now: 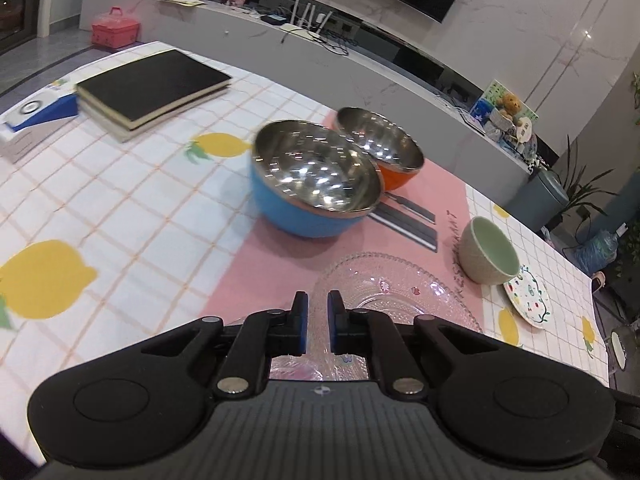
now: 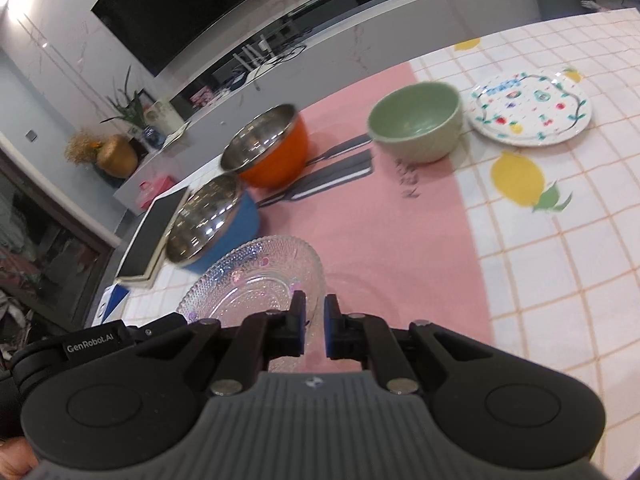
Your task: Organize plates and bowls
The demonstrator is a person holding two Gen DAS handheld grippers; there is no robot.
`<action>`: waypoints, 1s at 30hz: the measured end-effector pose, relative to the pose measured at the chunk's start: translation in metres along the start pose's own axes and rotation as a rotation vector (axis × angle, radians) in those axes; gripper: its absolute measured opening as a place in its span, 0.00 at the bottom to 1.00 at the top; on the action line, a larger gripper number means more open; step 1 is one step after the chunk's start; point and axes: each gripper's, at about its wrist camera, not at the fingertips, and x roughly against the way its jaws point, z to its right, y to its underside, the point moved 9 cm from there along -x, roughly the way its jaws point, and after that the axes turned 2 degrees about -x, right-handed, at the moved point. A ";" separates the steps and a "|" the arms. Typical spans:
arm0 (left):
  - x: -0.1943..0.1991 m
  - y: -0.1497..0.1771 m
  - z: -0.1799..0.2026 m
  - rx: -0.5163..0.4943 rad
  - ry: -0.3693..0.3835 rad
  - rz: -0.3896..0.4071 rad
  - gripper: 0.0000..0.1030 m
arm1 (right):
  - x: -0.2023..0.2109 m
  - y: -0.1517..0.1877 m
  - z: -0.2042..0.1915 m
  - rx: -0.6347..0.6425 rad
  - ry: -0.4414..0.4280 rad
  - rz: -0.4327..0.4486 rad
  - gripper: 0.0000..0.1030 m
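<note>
A clear glass plate [image 1: 392, 292] lies on the pink mat, right in front of my left gripper [image 1: 318, 304], whose jaws stand a narrow gap apart over its near rim. The glass plate [image 2: 248, 280] also shows in the right wrist view, with my right gripper [image 2: 314, 306] at its right rim, jaws narrowly apart; the rim seems to sit between the pads. A blue steel bowl [image 1: 316, 184] and an orange steel bowl [image 1: 384, 148] stand behind. A green ceramic bowl [image 1: 488, 256] and a painted white plate [image 1: 528, 296] lie to the right.
A black notebook on a book [image 1: 152, 88] and a white-blue box [image 1: 32, 120] lie at the far left of the lemon tablecloth [image 1: 120, 208]. Printed cutlery marks the pink mat [image 1: 272, 272]. The table's right edge is past the painted plate.
</note>
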 end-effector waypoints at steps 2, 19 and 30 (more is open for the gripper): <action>0.006 0.002 -0.010 0.011 -0.014 0.005 0.10 | -0.002 0.009 -0.008 0.006 -0.010 -0.018 0.07; 0.013 0.036 -0.064 0.097 -0.064 -0.041 0.10 | -0.026 0.056 -0.025 0.075 0.018 -0.127 0.07; 0.008 0.041 -0.064 0.065 -0.091 -0.042 0.11 | -0.032 0.058 -0.024 0.115 0.047 -0.131 0.08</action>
